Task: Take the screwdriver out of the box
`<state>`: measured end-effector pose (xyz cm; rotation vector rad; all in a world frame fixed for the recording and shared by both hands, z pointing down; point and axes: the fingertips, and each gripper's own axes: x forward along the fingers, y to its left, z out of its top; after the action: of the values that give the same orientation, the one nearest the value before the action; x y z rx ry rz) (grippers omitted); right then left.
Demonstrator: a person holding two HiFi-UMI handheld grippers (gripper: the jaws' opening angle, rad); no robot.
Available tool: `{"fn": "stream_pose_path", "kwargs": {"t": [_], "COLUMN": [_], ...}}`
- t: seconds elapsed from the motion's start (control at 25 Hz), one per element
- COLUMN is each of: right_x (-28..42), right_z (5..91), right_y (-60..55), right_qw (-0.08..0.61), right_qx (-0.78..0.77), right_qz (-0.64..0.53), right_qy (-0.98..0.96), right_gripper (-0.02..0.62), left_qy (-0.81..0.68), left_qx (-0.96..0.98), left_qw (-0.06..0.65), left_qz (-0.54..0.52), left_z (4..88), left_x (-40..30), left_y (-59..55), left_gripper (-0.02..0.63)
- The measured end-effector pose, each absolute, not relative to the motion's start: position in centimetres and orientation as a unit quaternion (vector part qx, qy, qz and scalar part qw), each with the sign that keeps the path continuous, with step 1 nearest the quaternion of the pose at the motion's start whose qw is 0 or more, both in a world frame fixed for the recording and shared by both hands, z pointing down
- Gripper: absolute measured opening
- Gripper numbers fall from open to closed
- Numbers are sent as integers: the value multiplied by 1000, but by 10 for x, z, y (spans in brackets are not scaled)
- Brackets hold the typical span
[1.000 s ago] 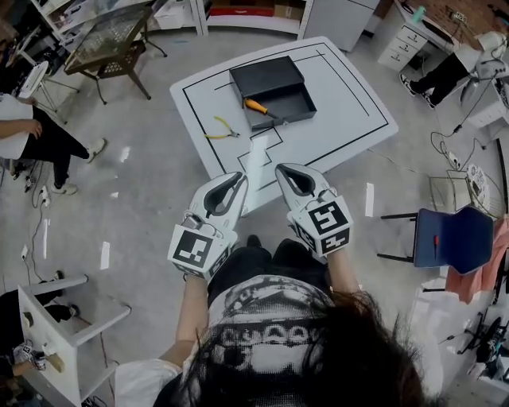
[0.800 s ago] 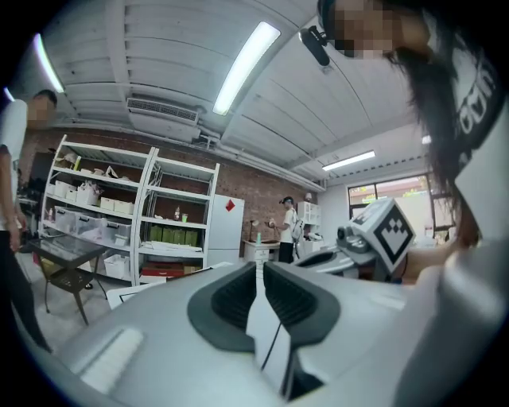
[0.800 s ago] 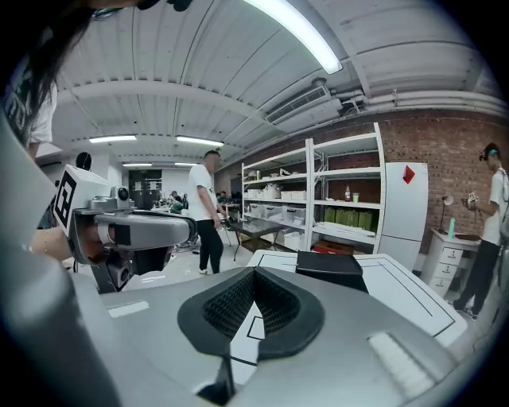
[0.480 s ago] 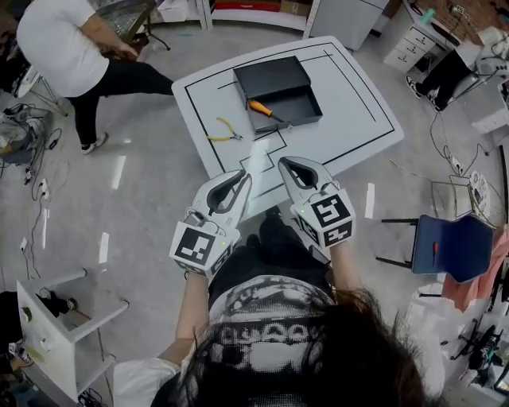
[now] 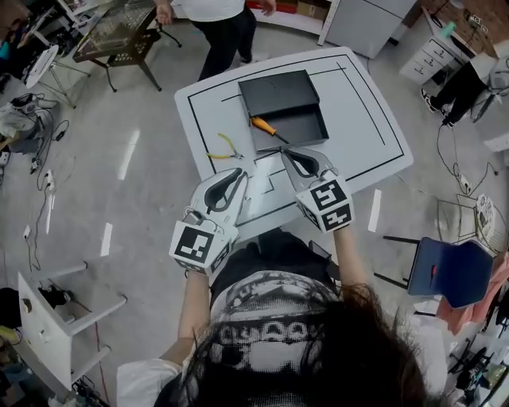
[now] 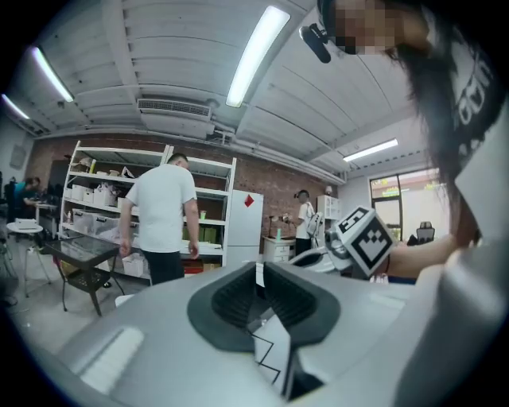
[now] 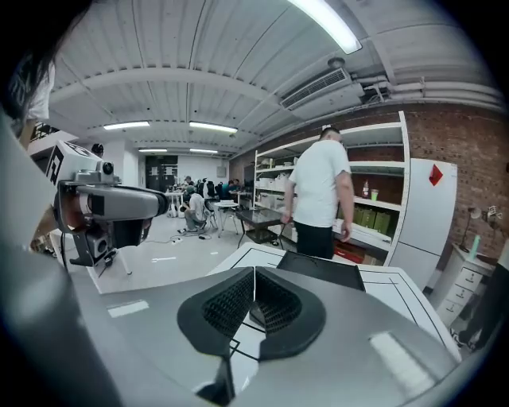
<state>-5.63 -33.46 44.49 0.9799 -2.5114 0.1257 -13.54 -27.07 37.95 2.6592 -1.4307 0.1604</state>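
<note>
The left tool (image 5: pixel 240 176) is held over the near edge of the white counter (image 5: pixel 362 119), its jaws pressed together with nothing between them. At its 3 o'clock the right tool (image 5: pixel 285 152) is held further over the counter, its jaws likewise closed and empty. Yellow-handled pliers (image 5: pixel 225 146) are laid on the counter at 12 o'clock of the left tool. The open black box (image 5: pixel 306 127) is set just beyond the right tool's tip, at its 12 o'clock. The orange-handled screwdriver (image 5: pixel 261 125) is lodged inside the box, towards its 9 o'clock side, touched by neither tool. Past the counter's far edge, at 11 o'clock, a person in a white shirt (image 5: pixel 208 8) is seen standing.
</note>
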Motion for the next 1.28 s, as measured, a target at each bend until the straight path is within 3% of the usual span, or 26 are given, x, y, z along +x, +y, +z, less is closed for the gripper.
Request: {"fn": "stream_pose_path", "kwargs": {"t": [0.36, 0.8, 1.28], "right_x": [-60, -84, -103], "right_z": [507, 595, 655], "right_y": [-414, -473, -496], "right_qw": [300, 394, 471], "right_qx": [273, 198, 166], "right_qz": [37, 107, 127], "right_qy": [-913, -891, -857], "right_gripper": [13, 108, 146], "left_qy": [-506, -556, -580], "left_qx": [858, 826, 808], "left_qw": [61, 66, 76], "left_qz": [58, 64, 72], "left_z": [383, 387, 396], "left_x": [-131, -148, -164], "left_y": [-325, -349, -349], "left_gripper": [0, 0, 0]}}
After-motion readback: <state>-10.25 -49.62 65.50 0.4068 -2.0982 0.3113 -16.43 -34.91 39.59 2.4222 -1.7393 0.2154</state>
